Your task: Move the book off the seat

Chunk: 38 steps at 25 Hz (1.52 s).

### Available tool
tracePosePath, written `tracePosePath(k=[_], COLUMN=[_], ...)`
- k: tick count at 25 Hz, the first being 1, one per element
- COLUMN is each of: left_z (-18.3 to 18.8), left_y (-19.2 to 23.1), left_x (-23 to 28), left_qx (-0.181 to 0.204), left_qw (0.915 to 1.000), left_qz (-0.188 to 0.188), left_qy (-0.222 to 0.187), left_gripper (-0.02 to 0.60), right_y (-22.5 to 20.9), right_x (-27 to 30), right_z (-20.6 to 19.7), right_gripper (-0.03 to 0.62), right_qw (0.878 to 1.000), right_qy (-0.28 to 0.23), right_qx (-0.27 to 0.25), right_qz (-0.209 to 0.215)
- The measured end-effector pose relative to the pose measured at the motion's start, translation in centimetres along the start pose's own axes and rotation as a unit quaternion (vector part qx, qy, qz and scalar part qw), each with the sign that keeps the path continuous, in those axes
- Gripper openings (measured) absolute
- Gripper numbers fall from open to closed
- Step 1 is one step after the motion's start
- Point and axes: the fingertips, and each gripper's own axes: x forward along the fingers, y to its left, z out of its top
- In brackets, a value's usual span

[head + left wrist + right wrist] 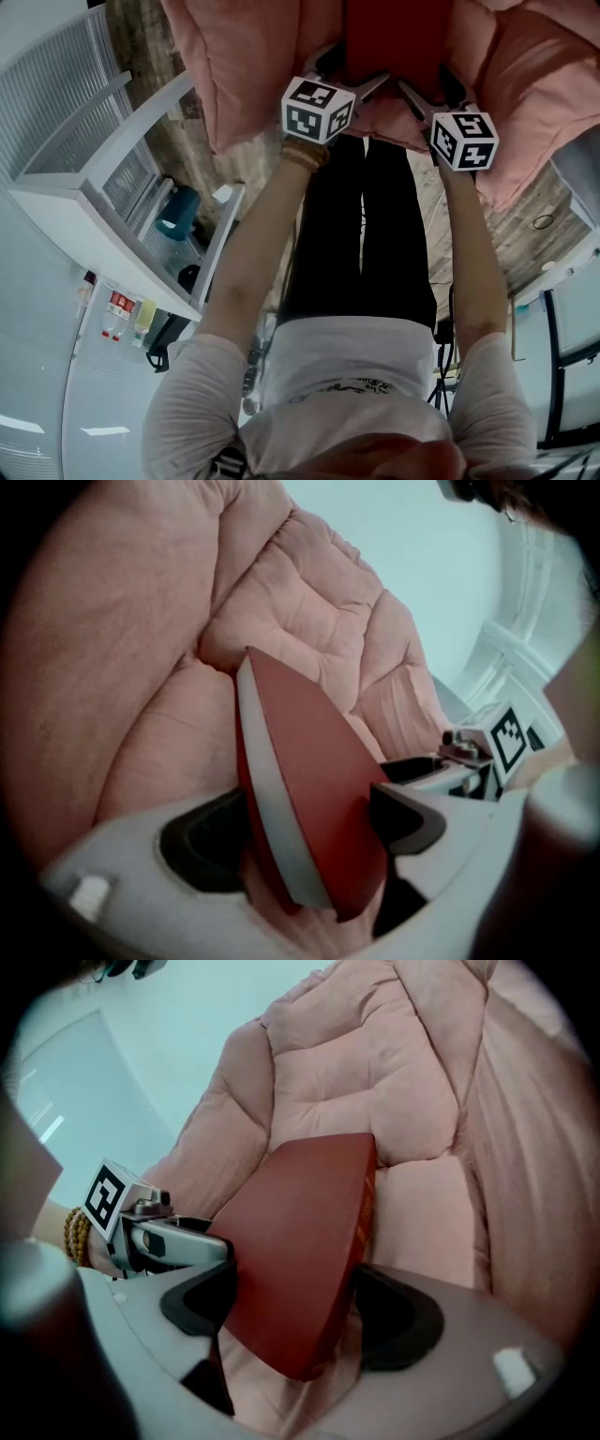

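1. Left gripper [302, 834] and right gripper [298, 1309] are both clamping the book [295, 1232] across its covers, jaws closed onto it.
2. Book is tilting on edge against the seat [309, 602]; I can't tell if the low corner is touching it.
3. Lifting well probably means raising both evenly, keeping the squeeze equal, and clearing the seat before swinging away.

Both arms are stretched forward, side by side and nearly straight. The left arm [255, 246] has a beaded band [304, 155] at the wrist, and the right arm [471, 253] runs level with it. The left gripper [309, 847] has its jaws pressed against both faces of the red book [323, 780]. The right gripper [292, 1309] clamps the same book from the other side, pads tight against it.
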Motion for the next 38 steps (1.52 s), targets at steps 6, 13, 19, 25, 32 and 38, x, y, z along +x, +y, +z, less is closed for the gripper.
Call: tracePosePath(k=[6, 13, 19, 25, 32, 38], left_z=[0.9, 2.7, 5.5, 9.3, 14.9, 19.6], left_y=[-0.9, -2.3, -4.4, -7.9, -12.8, -16.6], left_x=[-1.6, -3.5, -5.7, -8.8, -13.6, -18.0], left_qx=[-0.003, 0.016, 0.031, 0.041, 0.063, 0.08], left_qw=[0.9999, 0.9995, 0.9985, 0.9964, 0.9922, 0.9876], left_qz=[0.005, 0.013, 0.015, 0.008, 0.001, -0.002], left_qy=[-0.01, -0.024, -0.042, -0.073, -0.108, -0.135], left_gripper=[0.407, 0.408, 0.408, 0.41, 0.411, 0.411], right_y=[1.3, 2.7, 4.2, 6.2, 9.2, 12.3], right_x=[-1.4, -3.3, -6.2, -10.8, -17.4, -22.6], right_z=[1.0, 2.8, 5.4, 8.9, 14.1, 18.6], right_gripper=[0.403, 0.4, 0.4, 0.397, 0.397, 0.397], right_qw=[1.0, 0.999, 0.998, 0.996, 0.991, 0.985], right_qy=[-0.006, -0.019, -0.039, -0.066, -0.101, -0.135], right_qx=[-0.006, -0.029, -0.04, -0.054, -0.076, -0.102], right_qz=[-0.002, -0.006, -0.013, -0.024, -0.032, -0.039])
